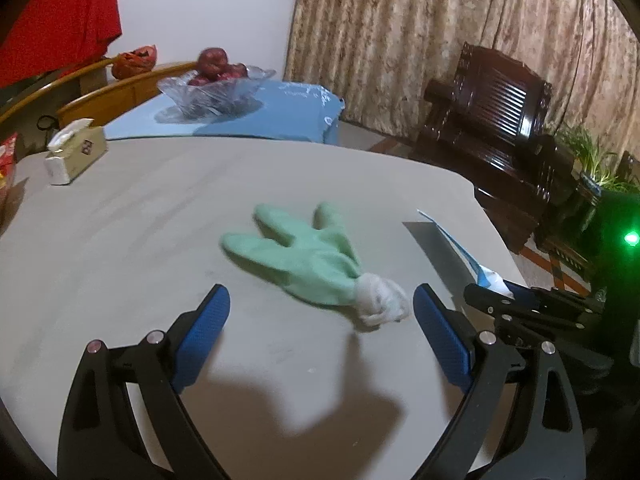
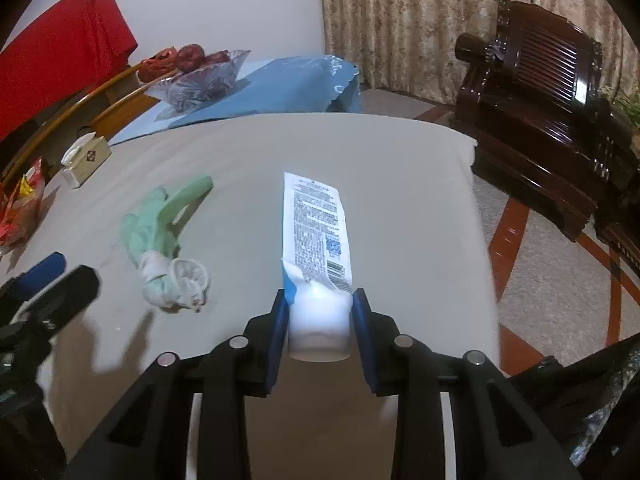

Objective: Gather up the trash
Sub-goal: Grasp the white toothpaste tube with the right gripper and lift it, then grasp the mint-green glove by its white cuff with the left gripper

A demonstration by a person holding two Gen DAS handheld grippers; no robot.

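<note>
On the grey table (image 1: 120, 220), seen from the left wrist, the left gripper (image 1: 320, 312) hangs with its blue-padded fingers spread wide and nothing between them, just short of a green glove (image 1: 300, 256) with a bunched white cuff, while a tissue box (image 1: 76, 154) sits far back on the left and a glass bowl of red fruit (image 1: 212, 92) rests on a blue sheet behind. From the right wrist, the right gripper (image 2: 320, 312) is clamped on the white cap end of a toothpaste tube (image 2: 314, 232), whose flat printed body points away over the table; the glove (image 2: 160, 232) lies to its left, well apart, with the left gripper's tip (image 2: 60, 280) near it.
</note>
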